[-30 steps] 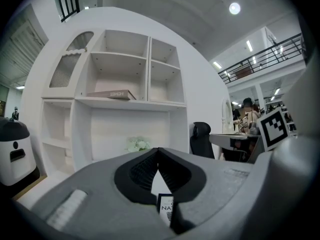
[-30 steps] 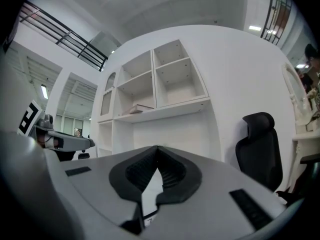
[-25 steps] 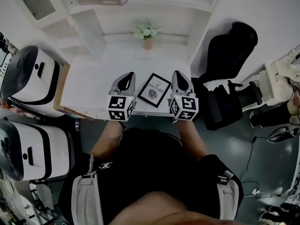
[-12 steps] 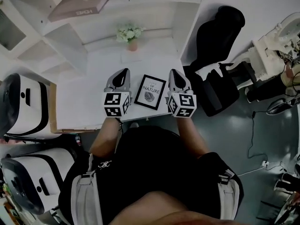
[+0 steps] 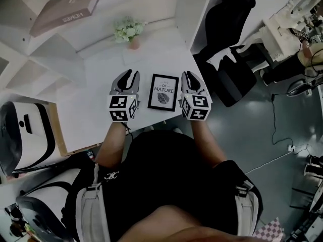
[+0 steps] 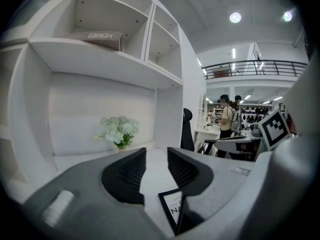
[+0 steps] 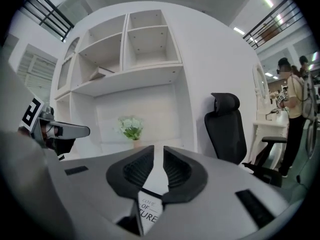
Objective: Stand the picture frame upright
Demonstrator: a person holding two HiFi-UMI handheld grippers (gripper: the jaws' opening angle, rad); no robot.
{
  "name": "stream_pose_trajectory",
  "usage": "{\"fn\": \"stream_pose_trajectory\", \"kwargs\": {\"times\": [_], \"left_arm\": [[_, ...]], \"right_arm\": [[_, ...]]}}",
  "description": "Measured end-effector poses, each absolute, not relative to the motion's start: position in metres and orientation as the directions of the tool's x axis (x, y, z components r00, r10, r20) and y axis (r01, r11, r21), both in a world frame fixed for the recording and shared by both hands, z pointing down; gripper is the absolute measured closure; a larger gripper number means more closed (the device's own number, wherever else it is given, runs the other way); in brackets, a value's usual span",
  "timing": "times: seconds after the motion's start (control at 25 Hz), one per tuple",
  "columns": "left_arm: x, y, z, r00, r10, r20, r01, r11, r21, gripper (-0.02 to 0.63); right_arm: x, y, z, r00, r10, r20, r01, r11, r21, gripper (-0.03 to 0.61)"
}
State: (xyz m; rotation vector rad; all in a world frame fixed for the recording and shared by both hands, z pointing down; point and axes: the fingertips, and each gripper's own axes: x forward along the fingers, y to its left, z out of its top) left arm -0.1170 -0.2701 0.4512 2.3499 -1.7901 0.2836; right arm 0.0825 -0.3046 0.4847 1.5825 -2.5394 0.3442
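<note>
A black picture frame (image 5: 163,92) with a white print lies flat on the white desk (image 5: 96,110). My left gripper (image 5: 128,75) hovers just to its left, and my right gripper (image 5: 191,76) just to its right; neither touches it. In the left gripper view the gripper (image 6: 156,160) shows a clear gap, and a corner of the frame (image 6: 173,210) peeks out below the right jaw. The right gripper (image 7: 157,160) has a narrower gap, with the frame (image 7: 150,207) under the jaws. Both pairs of jaws have just been opening, with nothing between them.
A small pot of white flowers (image 5: 128,32) stands at the back of the desk under white shelves, which carry a book (image 5: 68,6). A black office chair (image 5: 227,29) is to the right. White rounded devices (image 5: 20,135) sit at the left. People stand far off.
Both grippers have come down closer to the desk on either side of the frame. Their jaws, shut before, now stand slightly apart. The frame has not moved.
</note>
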Motion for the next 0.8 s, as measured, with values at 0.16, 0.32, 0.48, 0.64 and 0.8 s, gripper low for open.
{"fn": "stream_pose_trajectory", "kwargs": {"times": [0.16,0.32,0.48,0.64,0.8], "left_arm": [[-0.114,-0.273,0.475,0.353,-0.88,0.318,-0.933,-0.356,0.05,0.408],[-0.12,-0.272,0.502,0.396,-0.837,0.377,-0.916,-0.388,0.101,0.408],[-0.123,-0.269,0.531,0.439,-0.785,0.437,-0.897,-0.408,0.168,0.408],[-0.125,-0.266,0.556,0.477,-0.736,0.479,-0.878,-0.415,0.237,0.408],[-0.126,-0.261,0.578,0.511,-0.693,0.508,-0.859,-0.404,0.314,0.408]], "right_arm": [[0.078,-0.302,0.514,-0.408,-0.857,0.314,-0.913,0.381,-0.145,0.471],[0.074,-0.298,0.543,-0.37,-0.846,0.385,-0.929,0.337,-0.152,0.469],[0.073,-0.289,0.573,-0.336,-0.826,0.452,-0.942,0.299,-0.154,0.469],[0.073,-0.283,0.602,-0.315,-0.801,0.51,-0.949,0.271,-0.161,0.468],[0.071,-0.277,0.63,-0.303,-0.763,0.572,-0.953,0.253,-0.167,0.468]]}}
